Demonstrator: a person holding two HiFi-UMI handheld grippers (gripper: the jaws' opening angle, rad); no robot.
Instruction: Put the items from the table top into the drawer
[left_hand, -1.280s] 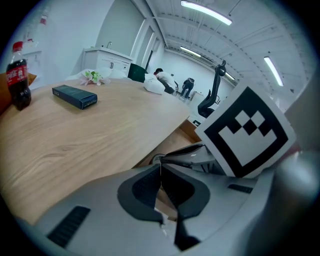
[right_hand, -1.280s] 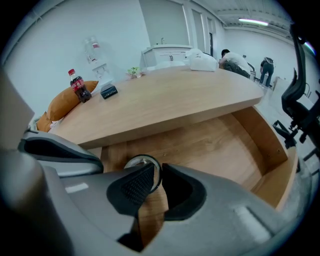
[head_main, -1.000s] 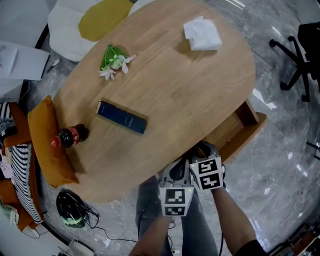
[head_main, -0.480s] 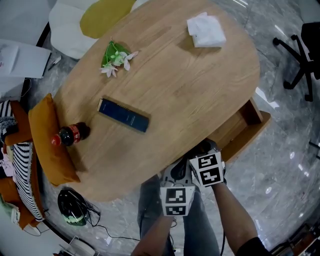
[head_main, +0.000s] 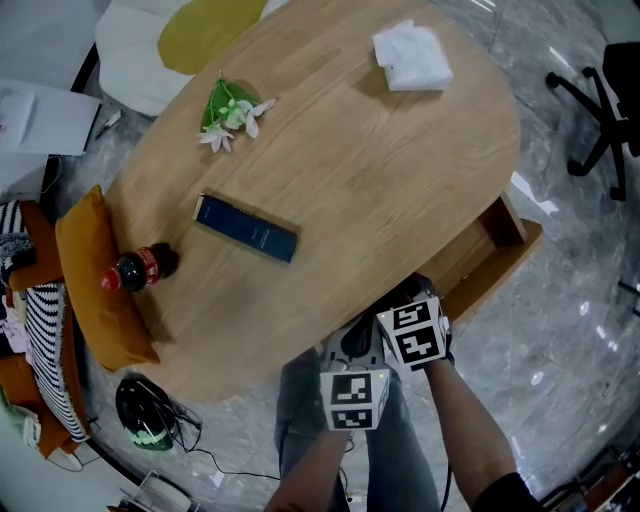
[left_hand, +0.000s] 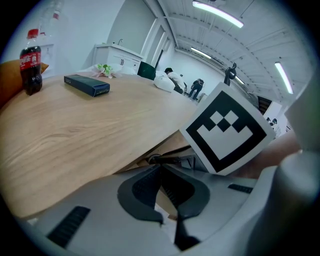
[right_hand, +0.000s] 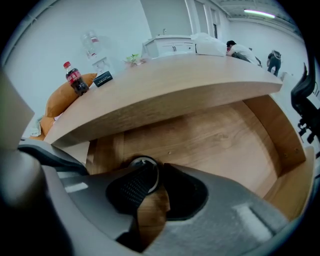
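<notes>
On the oval wooden table (head_main: 380, 170) lie a dark blue box (head_main: 246, 228), a flower sprig (head_main: 230, 110) and a white folded cloth (head_main: 412, 57). A cola bottle (head_main: 135, 270) lies near the table's left edge. The drawer (head_main: 495, 255) stands pulled out at the table's right side, its floor (right_hand: 215, 140) bare. My right gripper (right_hand: 152, 172) is at the drawer's round knob (right_hand: 145, 162). Its jaws have just been opening; the knob sits at their tips with a gap showing. My left gripper (left_hand: 161, 167) waits beside it under the table's edge, tips together and holding nothing.
An orange cushion (head_main: 95, 290) leans at the table's left edge. A black office chair (head_main: 600, 120) stands at the far right on the marble floor. A helmet (head_main: 145, 420) and cables lie on the floor at the lower left. The person's legs are below the grippers.
The right gripper's marker cube has tilted and shifted slightly toward the table. The left gripper, the drawer and the items on the table stay where they were.
</notes>
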